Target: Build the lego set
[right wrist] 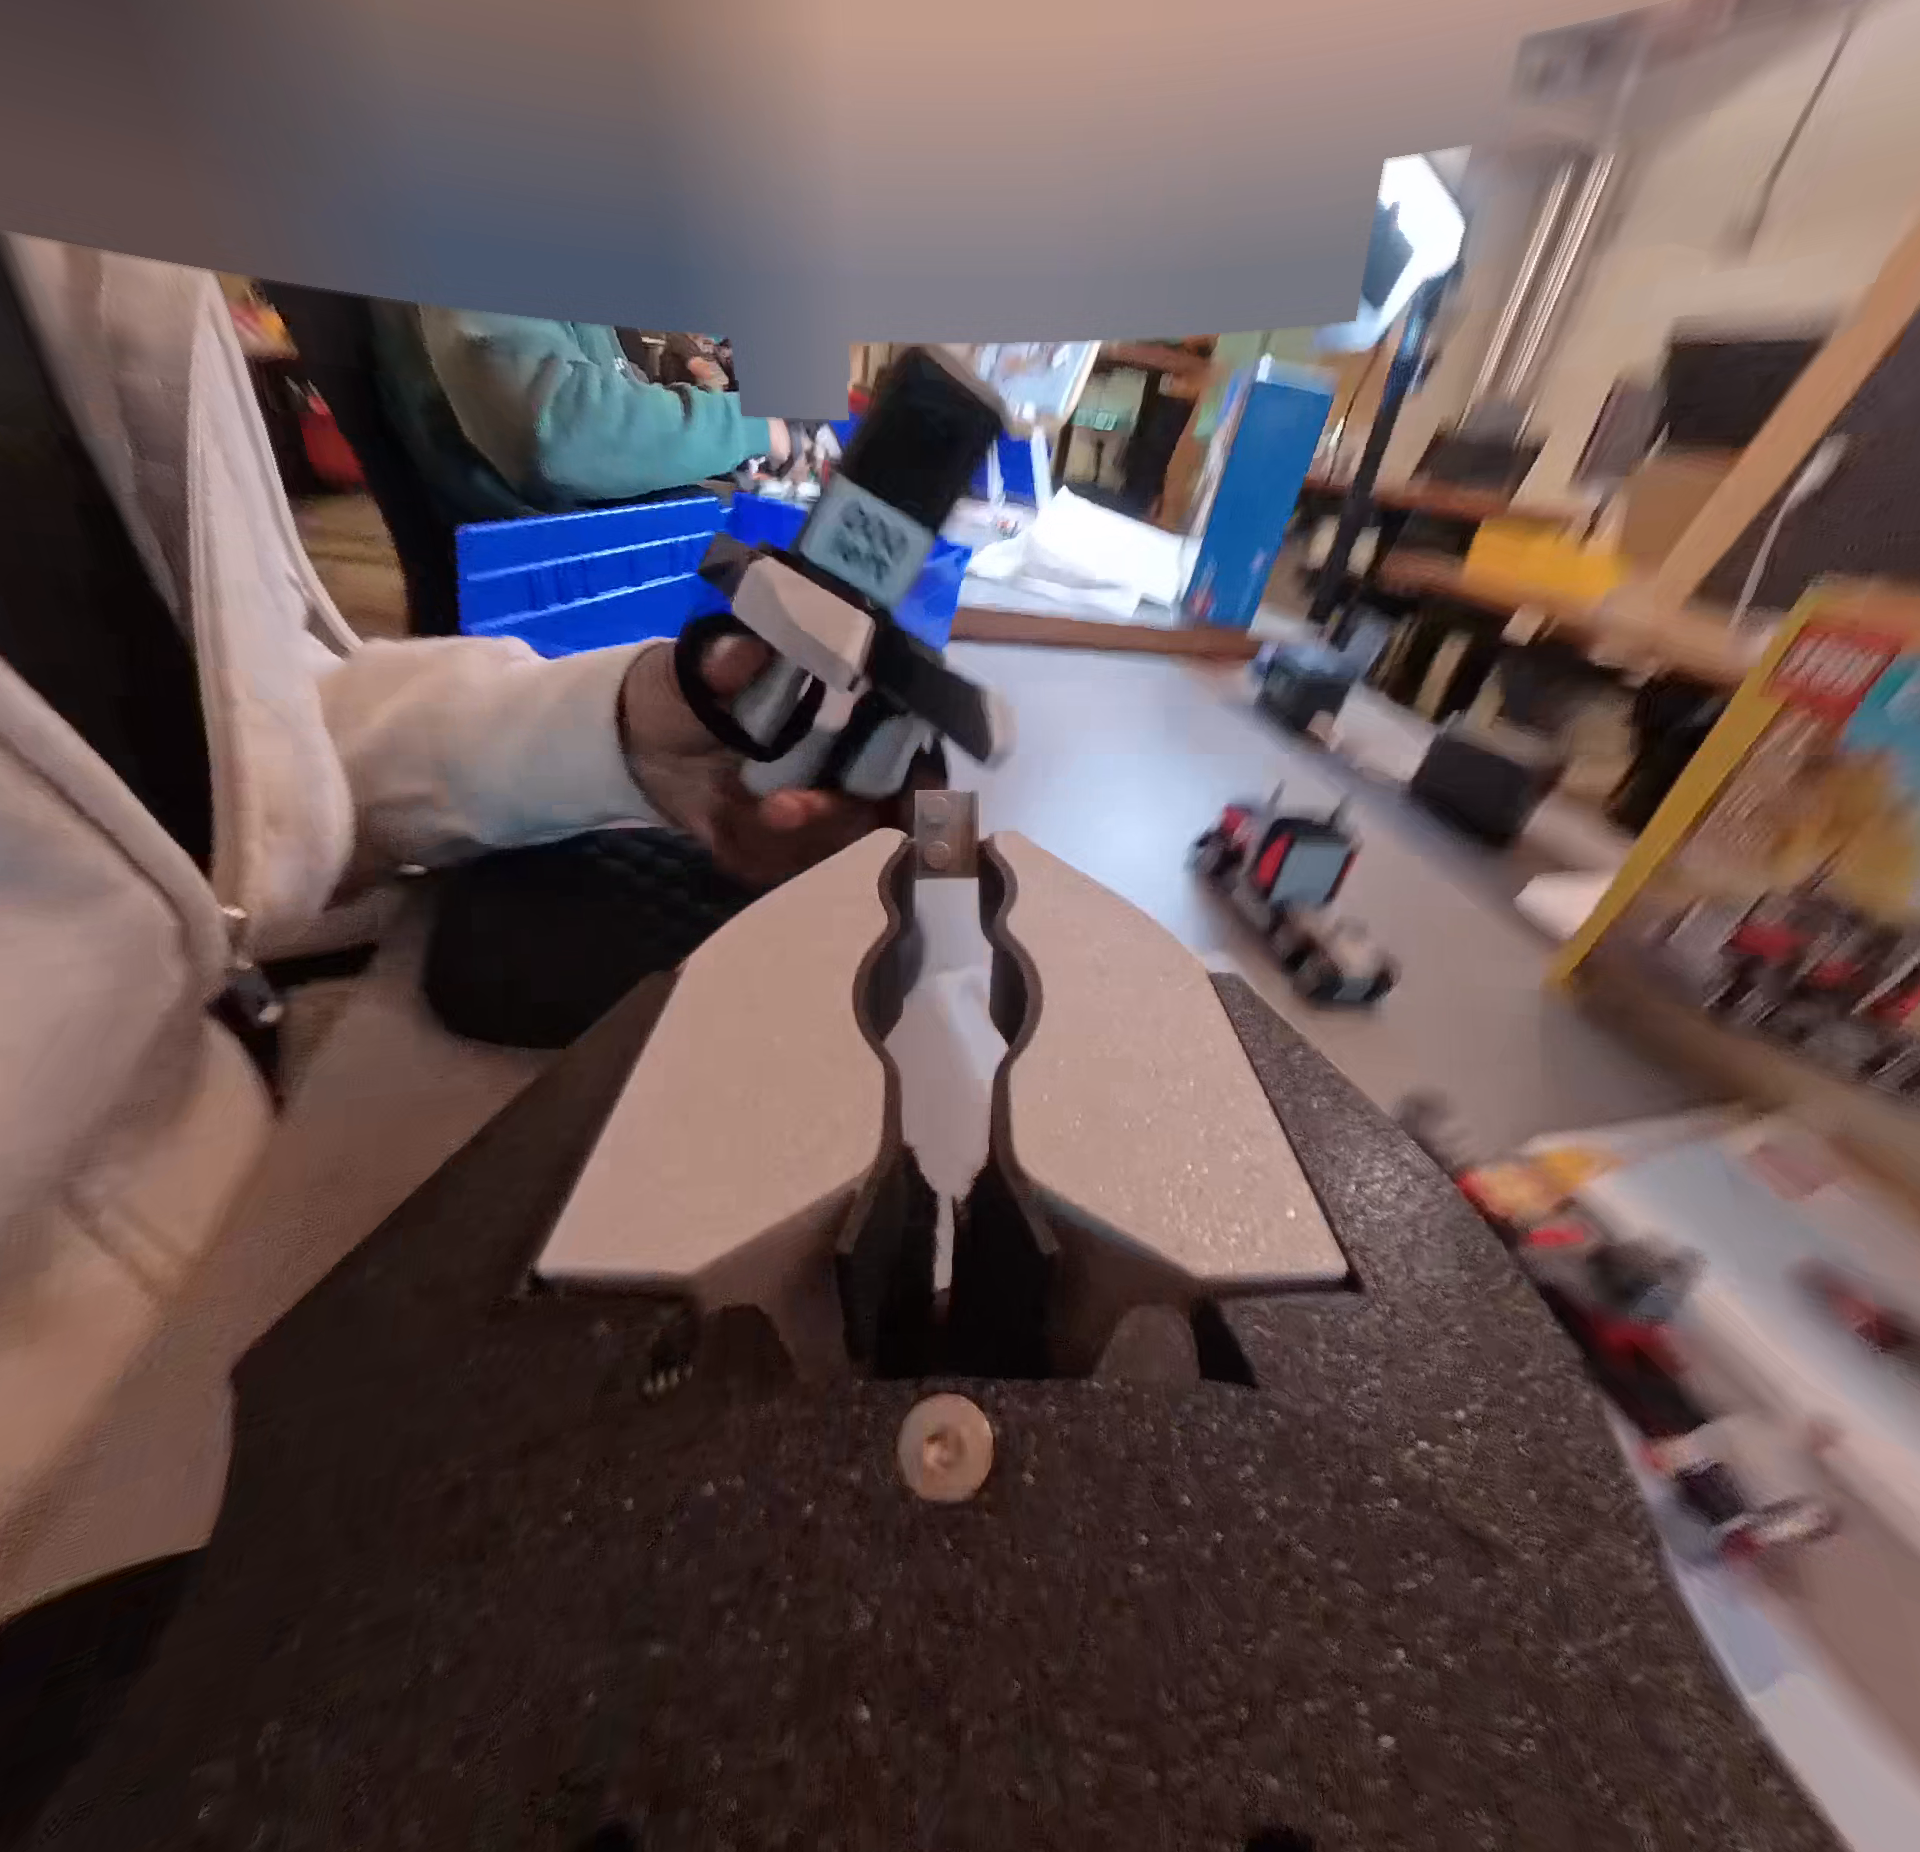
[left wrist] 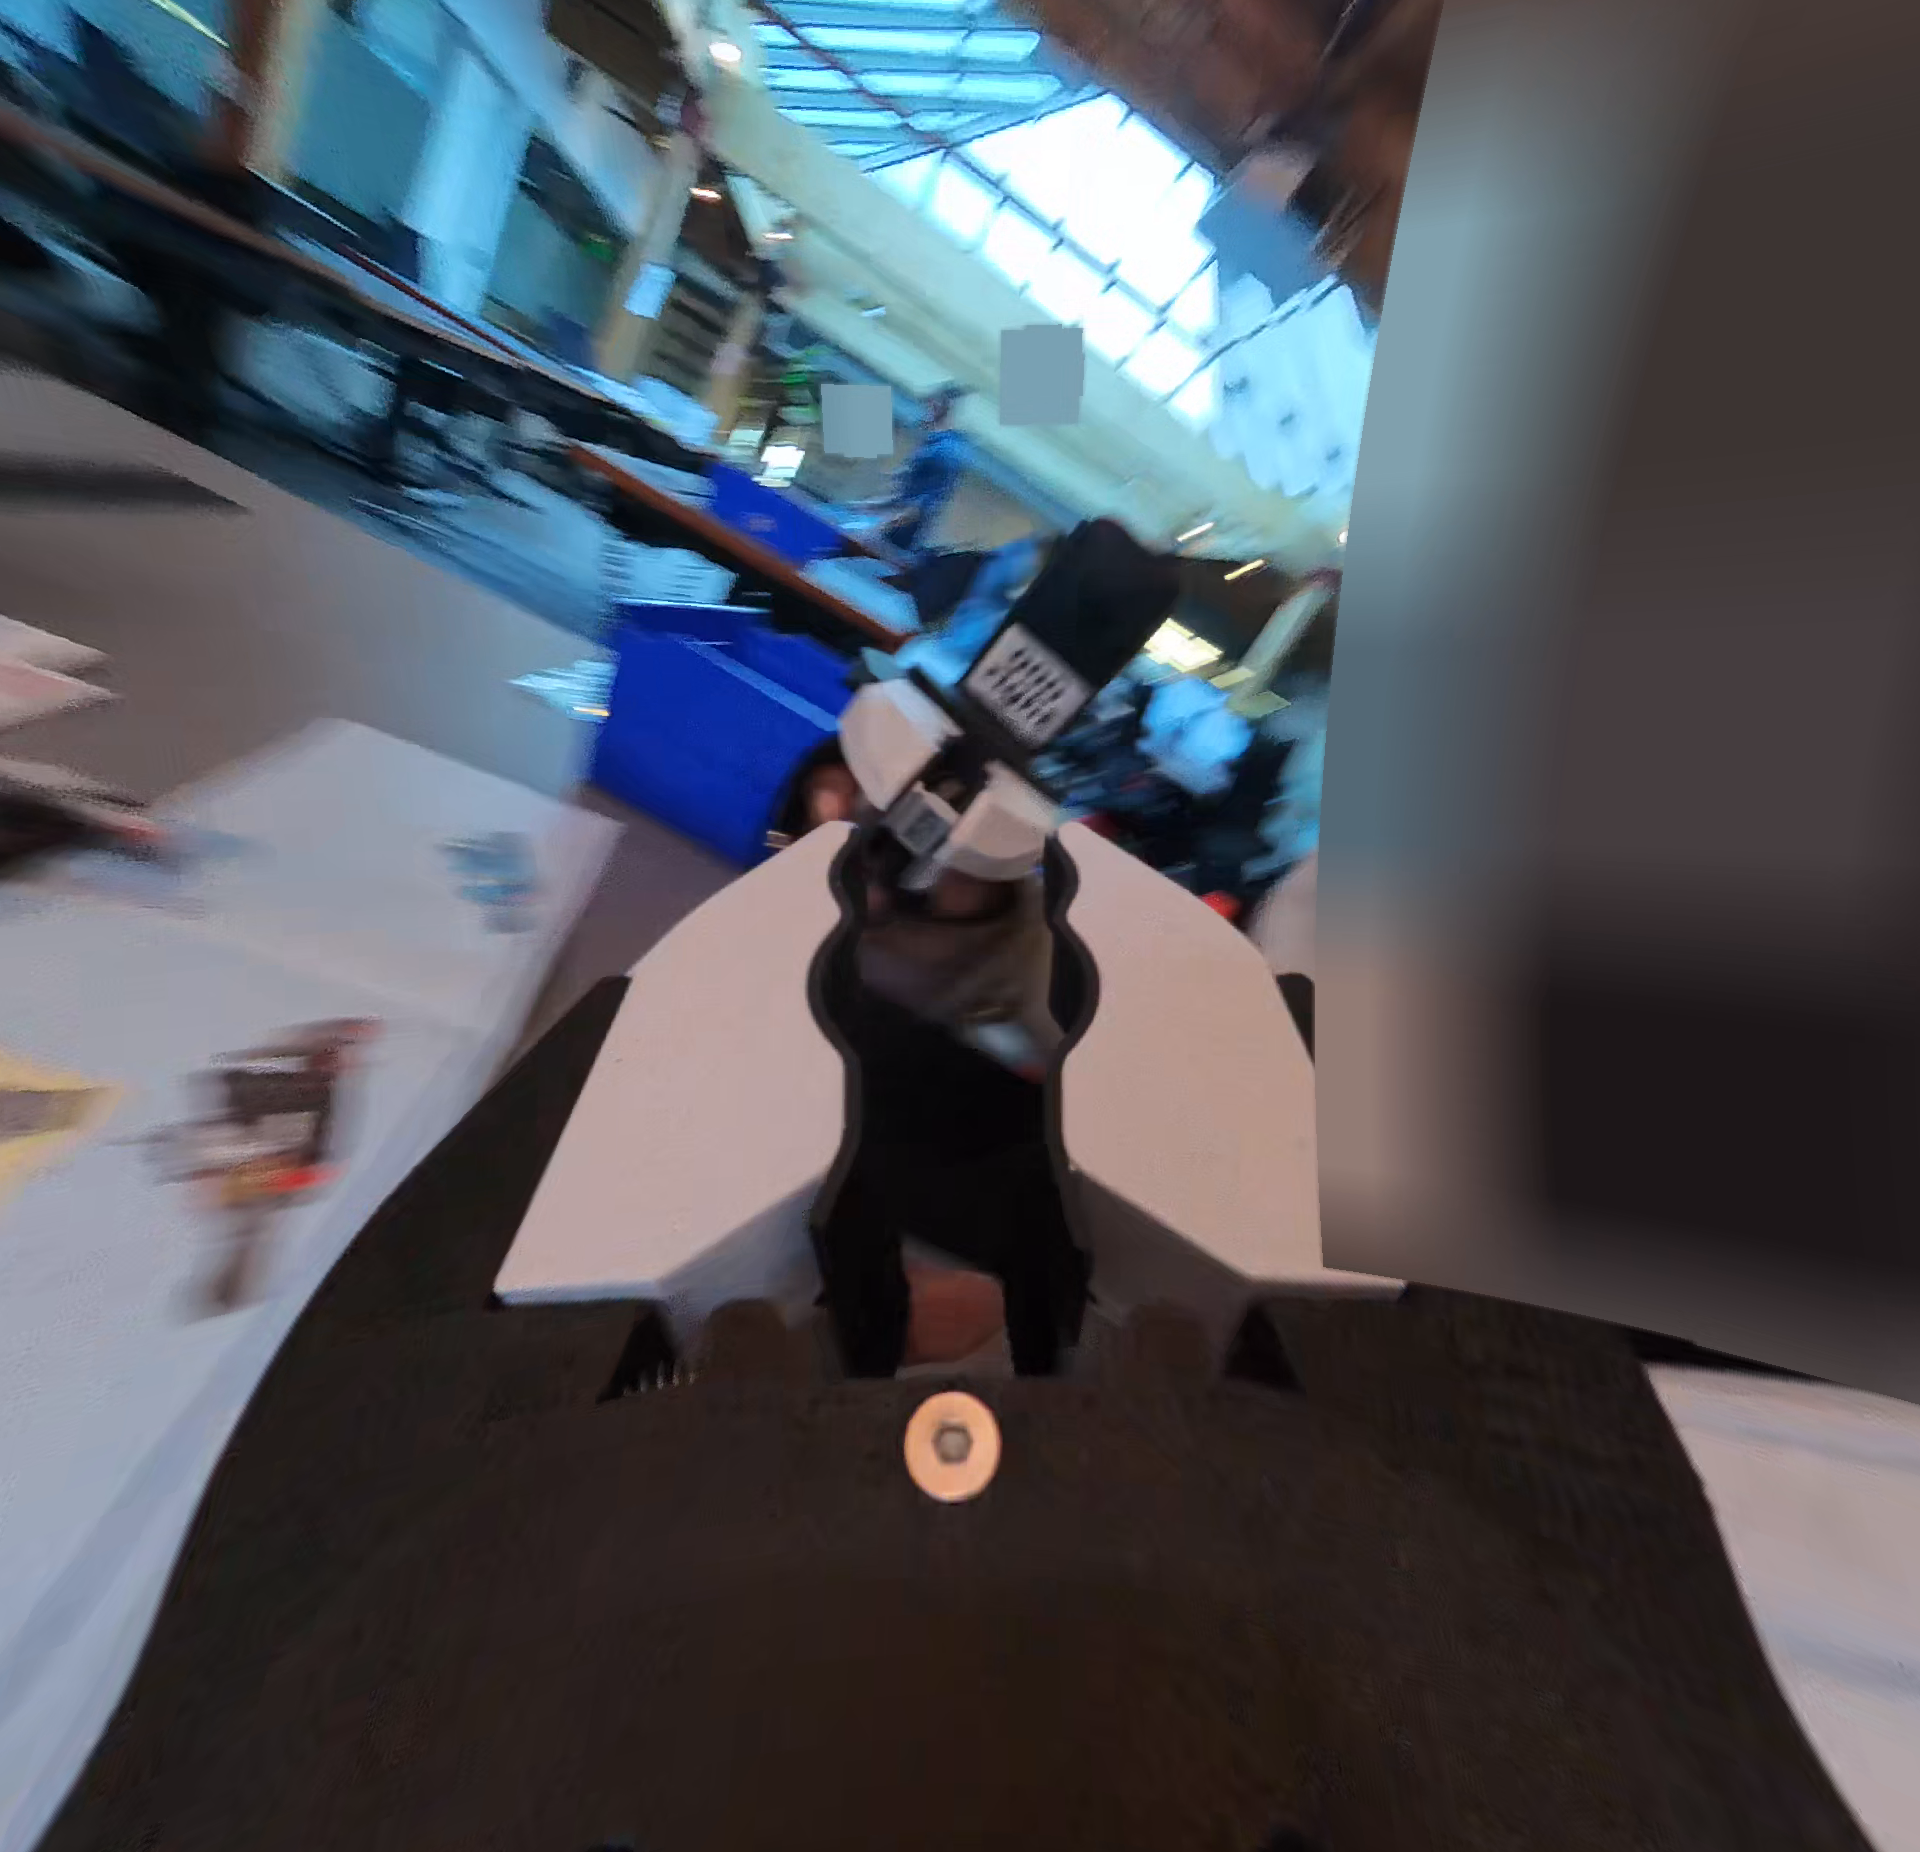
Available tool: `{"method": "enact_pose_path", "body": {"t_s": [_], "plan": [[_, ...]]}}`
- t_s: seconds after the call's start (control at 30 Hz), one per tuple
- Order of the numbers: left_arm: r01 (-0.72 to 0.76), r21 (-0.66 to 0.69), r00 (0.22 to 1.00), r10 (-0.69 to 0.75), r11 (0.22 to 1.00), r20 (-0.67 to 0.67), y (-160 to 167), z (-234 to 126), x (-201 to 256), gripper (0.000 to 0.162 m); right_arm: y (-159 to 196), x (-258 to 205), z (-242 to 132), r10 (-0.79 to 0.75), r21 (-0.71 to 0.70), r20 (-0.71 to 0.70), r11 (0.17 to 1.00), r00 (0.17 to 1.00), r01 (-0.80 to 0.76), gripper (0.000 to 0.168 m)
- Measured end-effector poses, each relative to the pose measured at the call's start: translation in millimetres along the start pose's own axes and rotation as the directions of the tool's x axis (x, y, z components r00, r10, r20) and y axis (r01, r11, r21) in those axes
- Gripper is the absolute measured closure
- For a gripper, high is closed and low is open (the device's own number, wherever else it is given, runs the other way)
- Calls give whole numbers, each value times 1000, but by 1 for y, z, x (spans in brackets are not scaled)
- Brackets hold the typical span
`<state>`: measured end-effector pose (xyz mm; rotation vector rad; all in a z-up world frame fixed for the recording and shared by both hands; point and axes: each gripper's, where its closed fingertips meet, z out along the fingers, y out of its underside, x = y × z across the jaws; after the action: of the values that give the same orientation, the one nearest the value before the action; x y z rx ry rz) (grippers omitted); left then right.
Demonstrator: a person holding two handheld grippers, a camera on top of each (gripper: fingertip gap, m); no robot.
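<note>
1. My right gripper (right wrist: 943,846) pinches a small plate (right wrist: 945,834) at its tips, raised over the table (right wrist: 1122,763).
2. My left gripper (right wrist: 883,753) sits just behind and left of that plate.
3. A partly built model (right wrist: 1294,903) stands on the table to the right, with the set's box (right wrist: 1766,846) beyond it.

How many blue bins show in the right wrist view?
2: one blue bin behind the left gripper, another partly hidden to its right. More may be hidden.
</note>
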<state>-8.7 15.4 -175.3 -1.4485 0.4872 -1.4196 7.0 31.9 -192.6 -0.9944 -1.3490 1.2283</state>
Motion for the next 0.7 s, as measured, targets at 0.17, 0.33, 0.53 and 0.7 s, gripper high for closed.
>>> {"method": "enact_pose_path", "body": {"t_s": [0.17,0.33,0.53,0.7], "plan": [[417,31,876,-392,909,-279,-9,14,23,129,-35,-15,1,-343,106,-16,933,939,343,157],[507,-65,786,-493,859,-372,-2,25,39,127,-47,-25,9,-456,119,21,885,890,451,157],[421,-10,820,-386,907,-422,-4,18,51,145,-49,-35,15,-485,122,47,870,873,477,157],[52,-93,996,-58,994,-63,19,13,17,145,-32,-28,13,-347,-6,84,937,934,348,153]]}}
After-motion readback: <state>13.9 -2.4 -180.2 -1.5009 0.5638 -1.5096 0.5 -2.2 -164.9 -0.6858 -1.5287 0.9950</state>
